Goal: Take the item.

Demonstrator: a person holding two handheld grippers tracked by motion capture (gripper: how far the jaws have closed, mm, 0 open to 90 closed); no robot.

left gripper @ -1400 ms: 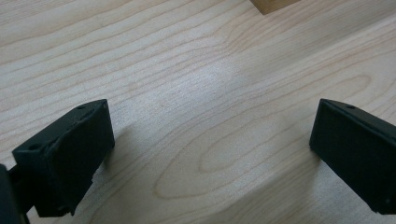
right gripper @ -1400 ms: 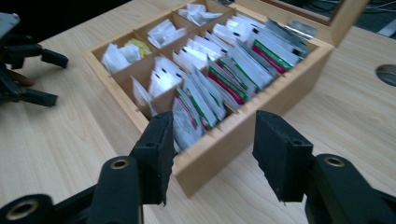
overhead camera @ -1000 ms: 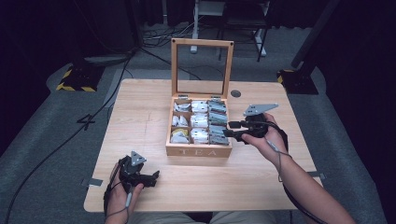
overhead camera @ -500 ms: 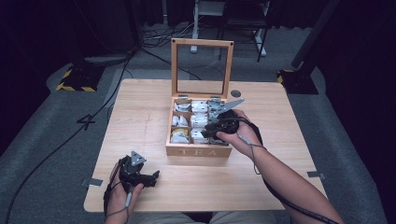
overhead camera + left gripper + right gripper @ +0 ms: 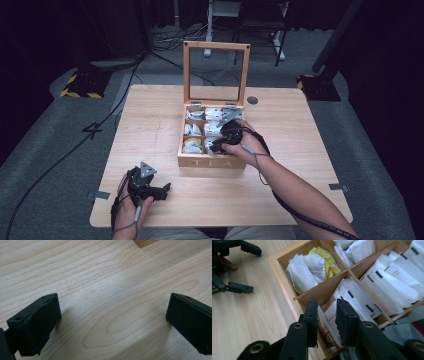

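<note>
A wooden tea box (image 5: pixel 210 162) stands at the table's middle with its glass lid (image 5: pixel 216 46) upright. Its compartments (image 5: pixel 284 272) hold several white tea packets and, in one, yellow-tagged bags (image 5: pixel 312 265). My right gripper (image 5: pixel 220 144) reaches down into the front right compartment. In the right gripper view its jaws (image 5: pixel 327 305) stand close together with a white and brown tea packet (image 5: pixel 325 322) pinched between them. Near the front left edge, my left gripper (image 5: pixel 162 190) rests on the wood, wide open (image 5: pixel 112 312) with bare table between its jaws. It is also in the right gripper view (image 5: pixel 254 270).
The light wood table (image 5: pixel 300 175) has bare room left, right and in front of the box. A small dark round cap (image 5: pixel 252 100) sits behind the box on the right. Cables and stands lie on the grey floor beyond the table.
My right gripper has moved left from beside the box's right wall to over and down into the front right compartment. The left gripper has stayed put.
</note>
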